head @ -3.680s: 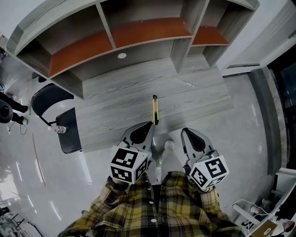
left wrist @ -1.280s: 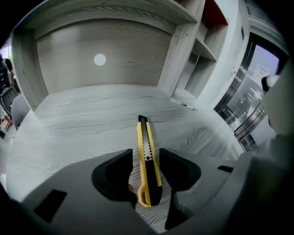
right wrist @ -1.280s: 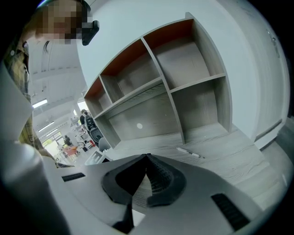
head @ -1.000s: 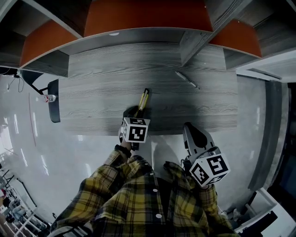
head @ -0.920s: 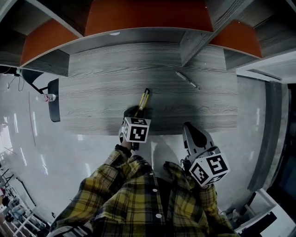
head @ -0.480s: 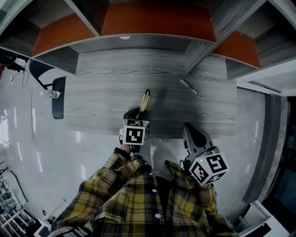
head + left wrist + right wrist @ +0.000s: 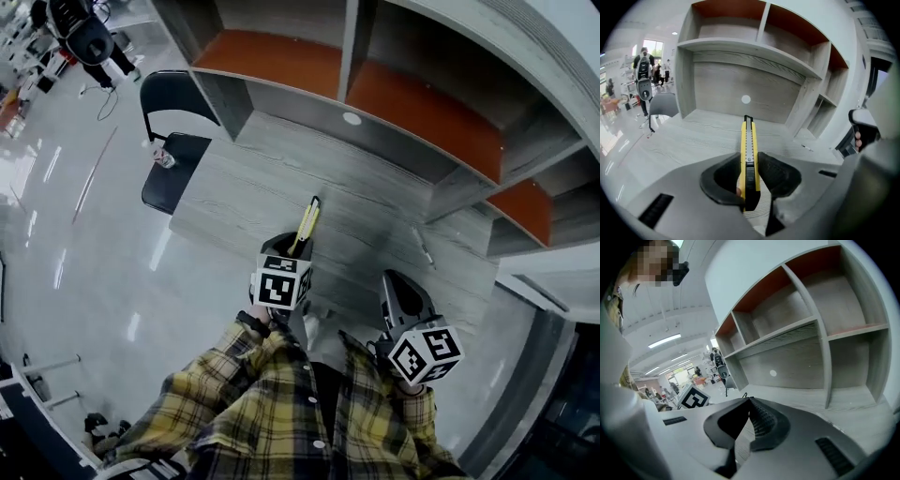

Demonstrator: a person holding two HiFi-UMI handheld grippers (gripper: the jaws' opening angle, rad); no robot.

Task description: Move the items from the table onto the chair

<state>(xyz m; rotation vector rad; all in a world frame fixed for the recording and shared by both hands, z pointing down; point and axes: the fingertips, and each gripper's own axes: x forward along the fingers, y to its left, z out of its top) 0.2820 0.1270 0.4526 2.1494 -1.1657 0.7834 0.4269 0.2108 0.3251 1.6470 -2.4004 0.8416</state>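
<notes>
While a second ago the left gripper (image 7: 289,246) sat low on the table (image 7: 246,192) around the yellow utility knife (image 7: 306,223), it now carries it. Its jaws have just been closing. The left gripper view shows both pads pressed on the knife (image 7: 748,157) at its black rear half. The yellow body sticks forward and up, clear of the wood as far as I can judge.

Head view has swung as well. The chair (image 7: 167,176), earlier a sliver at the left edge, now sits whole in the upper left of the frame, off the table's left end. A small bottle (image 7: 163,157) stands on its seat.

Right gripper (image 7: 398,292): lower right of frame, jaws together, nothing between them, same as before. A pen (image 7: 424,251) lies on the table toward the right, where it was.

Reading: pick of the first item looks done and the carry is starting. The chair is well apart from the knife, so the next move is a carry toward the upper left, then a set-down on the seat beside the bottle.

Risk: the grip is at the rear end only, so the overhanging body could pivot in the pads if swung fast. Pen remains for a later pass.
</notes>
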